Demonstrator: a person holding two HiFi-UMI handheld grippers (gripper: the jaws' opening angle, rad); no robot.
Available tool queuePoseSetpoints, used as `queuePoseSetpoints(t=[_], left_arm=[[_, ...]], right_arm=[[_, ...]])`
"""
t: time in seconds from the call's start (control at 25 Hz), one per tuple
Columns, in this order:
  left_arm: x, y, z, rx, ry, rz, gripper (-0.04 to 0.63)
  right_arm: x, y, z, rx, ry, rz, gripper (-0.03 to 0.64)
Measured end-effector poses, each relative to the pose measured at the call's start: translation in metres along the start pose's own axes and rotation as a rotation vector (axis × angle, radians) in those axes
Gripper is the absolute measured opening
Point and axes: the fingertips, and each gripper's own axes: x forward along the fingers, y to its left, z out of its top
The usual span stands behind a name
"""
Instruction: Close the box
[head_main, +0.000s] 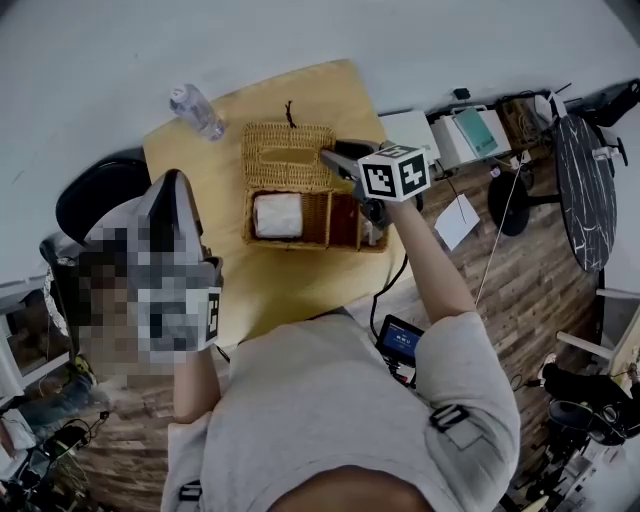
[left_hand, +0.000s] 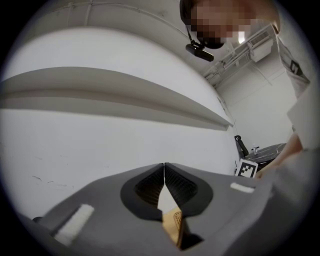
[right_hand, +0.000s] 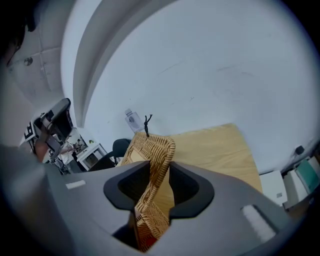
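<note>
The right hand-held gripper (right_hand: 160, 166) pinched the edge of the wicker lid (right_hand: 150, 142) — likely to swing it over the box (head_main: 300, 243); the left hand-held gripper (left_hand: 164, 164), pressed together, hung clear.

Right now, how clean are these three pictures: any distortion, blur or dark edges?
Head view: fisheye bends the table edges; a mosaic patch sits at left. Left gripper view: black round border, wall lines bowed, left tongs soft. Right gripper view: same border, wicker lid fairly sharp between the right tongs.
</note>
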Motion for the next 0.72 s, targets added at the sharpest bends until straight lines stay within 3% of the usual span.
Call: queuePoseSetpoints(t=[0.4, 0.72], left_arm=[[-0.034, 0.015, 0.007, -0.019, -0.027, -0.026, 0.061], [-0.062, 0.022, 0.009, -0.044, -0.039, -0.054, 0.061]], right_arm=[[-0.021, 0.027, 0.006, -0.139, -0.065, -0.180, 0.117], [-0.041, 0.051, 0.005, -0.188, -0.122, -0.276, 0.117]])
